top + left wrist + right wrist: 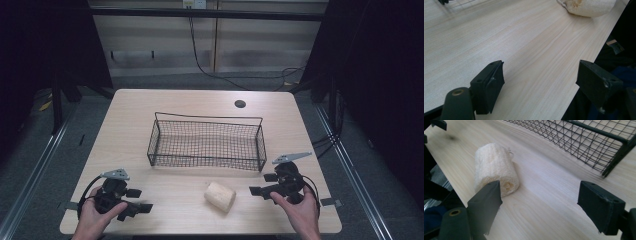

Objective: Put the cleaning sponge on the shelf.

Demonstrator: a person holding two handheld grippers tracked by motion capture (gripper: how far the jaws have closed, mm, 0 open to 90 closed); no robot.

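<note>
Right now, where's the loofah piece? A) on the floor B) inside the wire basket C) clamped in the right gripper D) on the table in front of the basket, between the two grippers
D: the loofah piece lies on the table on the near side of the wire basket, with the left gripper and the right gripper to either side, both open and clear of it.

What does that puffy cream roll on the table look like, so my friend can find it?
Find the black wire basket in the middle of the wooden table. Just in front of it, nearer the person, lies a loofah on its side. It is the one pale, spongy, log-shaped thing there.
</note>
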